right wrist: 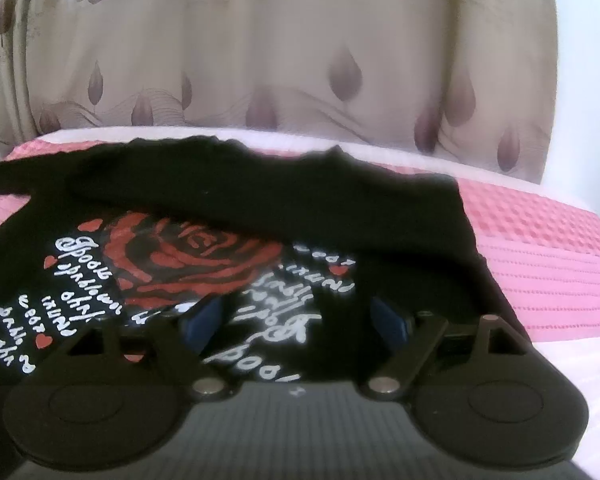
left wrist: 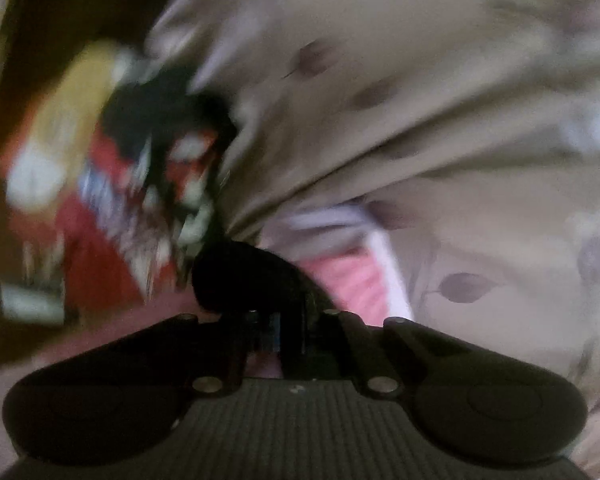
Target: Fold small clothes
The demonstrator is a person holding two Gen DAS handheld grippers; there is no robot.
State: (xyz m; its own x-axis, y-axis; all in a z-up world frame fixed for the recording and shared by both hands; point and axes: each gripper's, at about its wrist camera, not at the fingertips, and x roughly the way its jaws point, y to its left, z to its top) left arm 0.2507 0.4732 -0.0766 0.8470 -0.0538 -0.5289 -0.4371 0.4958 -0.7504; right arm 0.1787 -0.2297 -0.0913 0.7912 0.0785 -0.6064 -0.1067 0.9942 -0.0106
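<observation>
A: Over on the right — small black cotton T-shirt with a red rose print and white script lettering point(right wrist: 188, 264), lying flat on the pink waffle-weave bedcover point(right wrist: 540, 248). Upper part doubled over onto the print, a thick black fold across the middle.

B: And the right gripper point(right wrist: 296, 320)?

A: Low over the shirt's near edge, blue-padded fingers point(right wrist: 200, 316) spread wide on either side of the lettering. Released, nothing between them.

B: Behind it?

A: Beige curtain with dark leaf-shaped motifs point(right wrist: 260, 60), hanging just past the far edge of the bed.

B: Left side now.

A: Heavily blurred. Left gripper point(left wrist: 256, 276) drawn together at the tips, a dark bunch right there at the fingers. Looks clenched on black cloth, though cannot tell for sure which cloth through the smear.

B: Around it?

A: Same beige leaf curtain point(left wrist: 420, 100) filling the right, a strip of pink bedcover point(left wrist: 352, 280) below, a red, yellow and white jumble of fabric point(left wrist: 80, 184) to the left.
</observation>
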